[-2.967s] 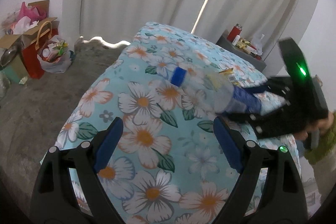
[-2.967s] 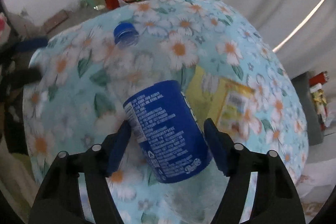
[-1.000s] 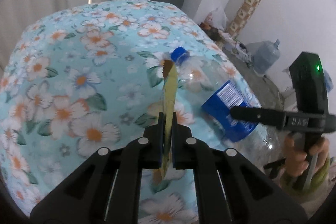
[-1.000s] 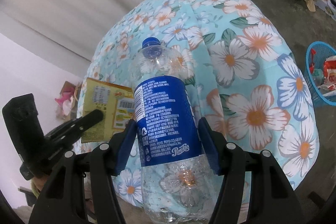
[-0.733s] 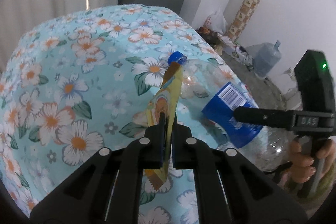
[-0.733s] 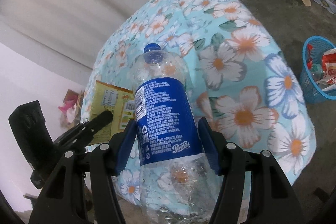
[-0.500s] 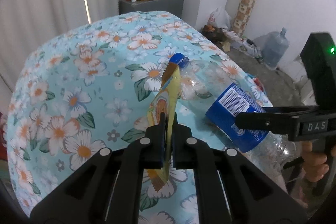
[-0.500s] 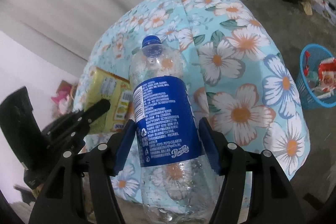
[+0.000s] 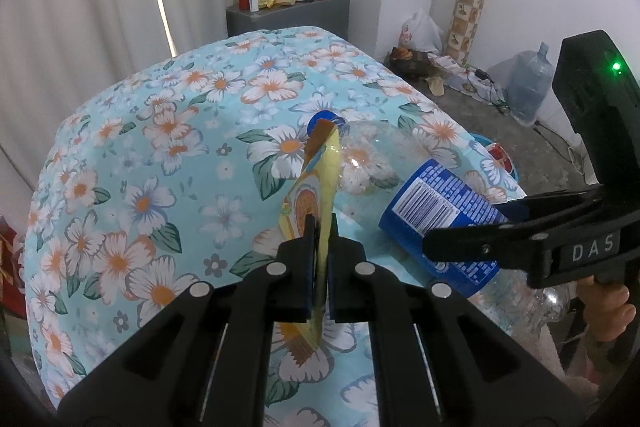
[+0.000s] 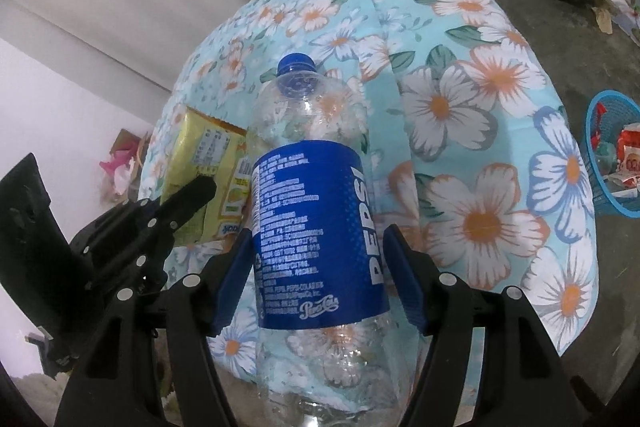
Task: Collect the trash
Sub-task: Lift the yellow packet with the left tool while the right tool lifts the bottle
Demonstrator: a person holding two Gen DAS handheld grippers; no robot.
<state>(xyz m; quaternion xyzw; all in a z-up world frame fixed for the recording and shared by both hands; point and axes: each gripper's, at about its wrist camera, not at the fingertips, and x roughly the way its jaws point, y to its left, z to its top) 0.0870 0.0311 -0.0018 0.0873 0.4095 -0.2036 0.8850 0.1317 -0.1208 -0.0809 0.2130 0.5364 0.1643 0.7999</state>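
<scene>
- The left gripper [image 9: 320, 259] is clamped on a yellow snack wrapper [image 9: 316, 187], held edge-up over the flowered bedspread [image 9: 160, 147].
- The right gripper [image 10: 318, 279] is opening, its pads flanking the clear Pepsi bottle [image 10: 316, 219].
- A blue basket [image 10: 612, 163] of rubbish sits on the floor beside the bed.

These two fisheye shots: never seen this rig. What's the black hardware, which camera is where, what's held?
No robot here: a person holds a black handheld gripper in each hand, each with a camera looking along its fingers. The left wrist view shows the left gripper shut on a flat yellow snack wrapper. The right wrist view shows the right gripper around a clear plastic Pepsi bottle with blue label and cap; its fingers are opening, though the bottle is between them. Below lies a light blue floral bedcover. A blue mesh basket of rubbish stands on the floor.
</scene>
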